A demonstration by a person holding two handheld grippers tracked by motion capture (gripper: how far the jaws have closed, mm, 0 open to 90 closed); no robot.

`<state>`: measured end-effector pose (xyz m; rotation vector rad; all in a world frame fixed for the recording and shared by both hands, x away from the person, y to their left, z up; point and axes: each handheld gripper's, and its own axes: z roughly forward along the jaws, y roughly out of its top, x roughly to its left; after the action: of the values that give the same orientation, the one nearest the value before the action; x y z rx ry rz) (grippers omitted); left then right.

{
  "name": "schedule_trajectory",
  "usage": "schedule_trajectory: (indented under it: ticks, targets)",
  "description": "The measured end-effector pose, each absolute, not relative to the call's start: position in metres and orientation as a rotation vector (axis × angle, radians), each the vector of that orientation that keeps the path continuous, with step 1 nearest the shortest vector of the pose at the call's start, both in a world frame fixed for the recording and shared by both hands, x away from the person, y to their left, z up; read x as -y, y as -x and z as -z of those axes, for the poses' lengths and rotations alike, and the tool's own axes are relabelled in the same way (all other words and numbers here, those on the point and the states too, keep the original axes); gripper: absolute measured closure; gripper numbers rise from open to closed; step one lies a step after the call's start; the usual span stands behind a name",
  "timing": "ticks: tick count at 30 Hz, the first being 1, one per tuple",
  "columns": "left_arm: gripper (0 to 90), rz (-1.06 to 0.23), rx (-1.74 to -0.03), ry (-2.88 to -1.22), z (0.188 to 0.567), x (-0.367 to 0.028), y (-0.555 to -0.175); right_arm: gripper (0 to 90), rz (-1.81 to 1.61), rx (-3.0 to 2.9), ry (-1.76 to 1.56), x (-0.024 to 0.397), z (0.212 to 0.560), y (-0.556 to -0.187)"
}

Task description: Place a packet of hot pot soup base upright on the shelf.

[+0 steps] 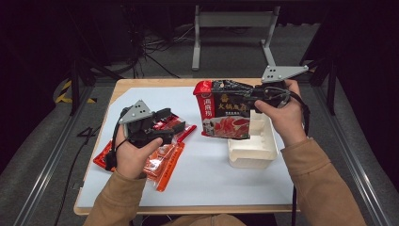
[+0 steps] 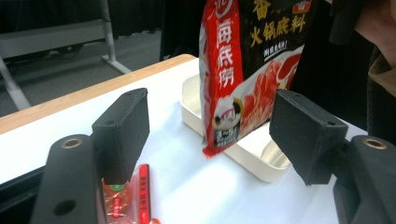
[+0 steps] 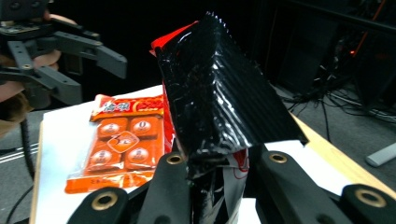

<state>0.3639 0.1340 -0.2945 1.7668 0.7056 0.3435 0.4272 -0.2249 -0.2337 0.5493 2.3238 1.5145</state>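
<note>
I work at a wooden table (image 1: 123, 84) covered with a white sheet (image 1: 202, 174). On its right half sits a white tray (image 1: 249, 153), open and empty as far as I can see.

Above the tray's left edge hangs the hotpot soup-base pouch (image 1: 226, 113), red down one side and black across the front. I hold it clear of the table by its top right corner. I judge it a soft, glossy foil bag with a dense filling: it hangs straight and creases sharply where I pinch it, so it will sag and swing rather than stay rigid, and the slick film could slide between the pads. The flat sealed edge at the top seems the safest place to grip, since the bulging middle would give way.

On the left half lie the orange seasoning packets (image 1: 162, 157), flat and flimsy-looking, with a red packet (image 1: 181, 129) partly under my other tool.

My right gripper (image 1: 263, 93) is closed tight on the pouch's upper corner; in the right gripper view the black foil (image 3: 219, 107) is folded between its jaws.

My left gripper (image 1: 171, 125) hovers over the packets with its jaws spread wide. Its pads (image 2: 123, 126) hold nothing and, as far as I can tell, touch nothing.
</note>
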Motion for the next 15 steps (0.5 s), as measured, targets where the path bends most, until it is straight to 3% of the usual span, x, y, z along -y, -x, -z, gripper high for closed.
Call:
schedule_trajectory:
  ticks: [15]
  targets:
    - [26.4,-0.404,-0.773,-1.751,0.293,-0.161,-0.359,79.4,-1.497,-2.269,-0.524,0.24,0.219,-0.447]
